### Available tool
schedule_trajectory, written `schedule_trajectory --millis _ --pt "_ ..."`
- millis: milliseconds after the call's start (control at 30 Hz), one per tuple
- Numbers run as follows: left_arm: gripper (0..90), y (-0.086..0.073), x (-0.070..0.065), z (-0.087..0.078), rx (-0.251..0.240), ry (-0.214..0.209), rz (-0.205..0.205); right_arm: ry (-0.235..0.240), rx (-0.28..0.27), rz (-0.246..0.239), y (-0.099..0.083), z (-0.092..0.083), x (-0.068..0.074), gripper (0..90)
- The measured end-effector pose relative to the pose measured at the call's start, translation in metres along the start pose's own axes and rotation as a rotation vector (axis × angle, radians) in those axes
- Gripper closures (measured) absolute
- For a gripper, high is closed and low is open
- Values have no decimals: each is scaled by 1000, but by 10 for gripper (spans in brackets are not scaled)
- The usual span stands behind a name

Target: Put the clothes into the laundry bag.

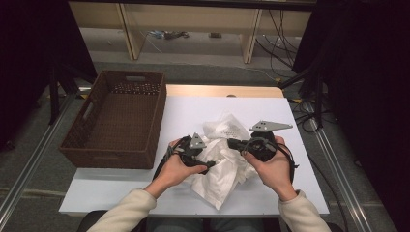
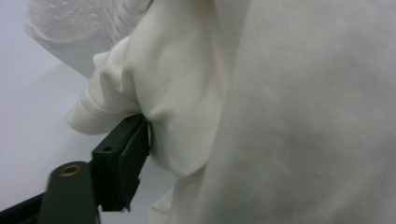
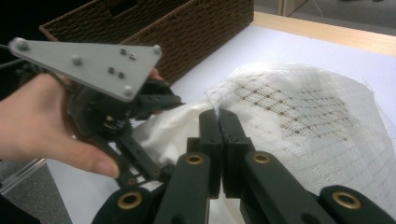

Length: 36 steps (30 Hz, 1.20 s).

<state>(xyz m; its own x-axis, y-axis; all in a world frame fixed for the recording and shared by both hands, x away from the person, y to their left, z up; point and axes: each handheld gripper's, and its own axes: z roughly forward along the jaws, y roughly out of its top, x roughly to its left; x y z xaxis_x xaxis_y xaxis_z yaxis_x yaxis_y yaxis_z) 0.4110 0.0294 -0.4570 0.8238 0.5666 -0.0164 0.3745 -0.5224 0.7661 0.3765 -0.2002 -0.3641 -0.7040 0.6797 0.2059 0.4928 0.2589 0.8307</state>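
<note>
A crumpled white cloth (image 1: 220, 164) lies on the white tabletop (image 1: 183, 113), bunched between the two hand-held grippers and touching both. Part of it is a lacy mesh (image 3: 299, 107), which rises just beyond the tips of the right hand-held gripper (image 3: 219, 116). That gripper's jaws are pressed together, with the edge of the cloth pinched between their tips; in the high view the right hand-held gripper (image 1: 237, 143) points toward the person's left, level over the cloth, with the right hand (image 1: 270, 164) wrapped around its body from below and the forearm coming in from the near edge. The left hand-held gripper (image 1: 210, 164) points toward the other one and tilts down into the cloth, with the left hand (image 1: 176, 166) closed over its grip. Its jaws stand apart: in the left gripper view one jaw lies against a fold of the cloth (image 2: 187, 107), which hangs in front of the camera, and nothing is squeezed. A brown wicker basket (image 1: 87, 137) stands beside the left hand-held gripper, on the side away from the cloth, at the tabletop's edge.
</note>
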Motion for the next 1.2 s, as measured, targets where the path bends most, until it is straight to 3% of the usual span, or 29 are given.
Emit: schedule_trajectory --millis 33,67,200,300,333,367,400,433,467,567,600,667,733,833,900,1000,1067,1100,1200 --pt "383 1 -1 0 1 -20 6 -1 5 -7 0 0 -1 900" --pt "456 2 -3 0 4 -32 19 -12 16 25 0 -1 1 900" --pt "713 8 -14 -5 9 -59 39 -13 6 14 0 0 1 900" --pt "767 17 -22 -15 -37 -91 -20 -19 8 14 -1 0 4 900" --pt "772 21 -27 -20 -57 -109 -40 -10 5 -8 0 1 3 900" --pt "777 26 -30 -25 -76 -119 -35 -14 10 8 0 0 5 900" --pt "779 30 -35 -30 -97 -124 -36 -28 12 -11 1 -2 5 900" --pt "780 35 -39 -35 -103 -117 -30 -16 7 3 1 -1 7 900" --pt "780 37 -43 -37 -115 -111 -33 -27 -3 -13 1 -2 7 900" --pt "781 44 -53 -42 -111 -103 -15 -15 -10 -6 4 -8 11 900" --pt "781 46 -55 -43 -114 -110 -3 -7 -27 -40 5 -8 11 900" --pt "781 50 -58 -44 -115 -92 7 -8 -8 -41 6 -11 13 900" --pt "780 52 -54 -40 -106 -85 -1 2 -13 -26 6 -11 15 900" --pt "781 49 -42 -24 -51 -39 11 1 -7 -44 4 -8 12 900" --pt "782 43 -33 -6 -34 -11 -13 1 22 -33 1 -2 13 900" --pt "780 35 -24 12 -42 -4 -50 18 42 -30 -3 8 12 900" --pt "762 35 -24 11 -57 3 -14 -4 45 -32 -3 6 9 900" --pt "732 35 -26 10 -55 8 2 12 42 -19 -3 5 8 900" --pt "541 35 -29 4 -30 39 39 2 26 -1 0 -1 4 900"
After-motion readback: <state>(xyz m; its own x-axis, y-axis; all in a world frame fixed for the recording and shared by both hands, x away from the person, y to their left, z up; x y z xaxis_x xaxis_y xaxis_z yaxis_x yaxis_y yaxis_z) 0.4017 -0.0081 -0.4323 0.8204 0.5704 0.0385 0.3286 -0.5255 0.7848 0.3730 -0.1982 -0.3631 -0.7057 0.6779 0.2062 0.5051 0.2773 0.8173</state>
